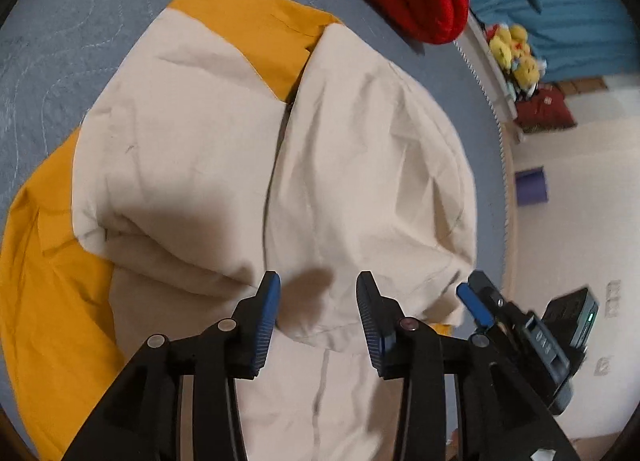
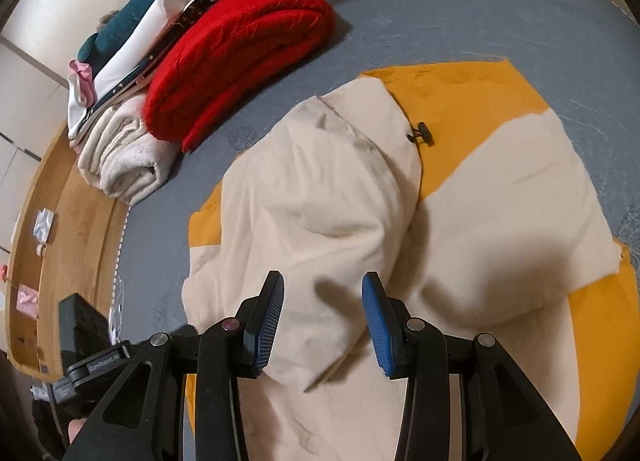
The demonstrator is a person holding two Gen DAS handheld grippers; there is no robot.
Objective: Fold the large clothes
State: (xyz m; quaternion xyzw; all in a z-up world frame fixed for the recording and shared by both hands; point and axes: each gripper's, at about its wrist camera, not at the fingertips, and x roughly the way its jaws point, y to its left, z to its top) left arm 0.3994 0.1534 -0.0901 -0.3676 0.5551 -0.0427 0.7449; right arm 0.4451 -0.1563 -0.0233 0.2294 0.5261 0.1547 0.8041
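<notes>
A blue-grey quilted mat [image 2: 460,17] with a pale stitched border covers the surface, with a wooden ledge [image 2: 76,213] at nine o'clock in the right wrist view and a pale floor [image 1: 560,197] at three o'clock in the left wrist view. Mid-mat lies the cream-and-mustard garment [image 1: 224,149], soft, creased, both cream sides folded inward to meet at a centre seam, a black toggle [image 2: 422,133] near its top, while a folded red knit [image 2: 240,57] and rolled cream fabric [image 2: 120,157] sit at eleven o'clock. The left gripper [image 1: 318,305] and right gripper [image 2: 323,307] hover over the cream cloth, blue ribbed pads wide apart and holding nothing.
</notes>
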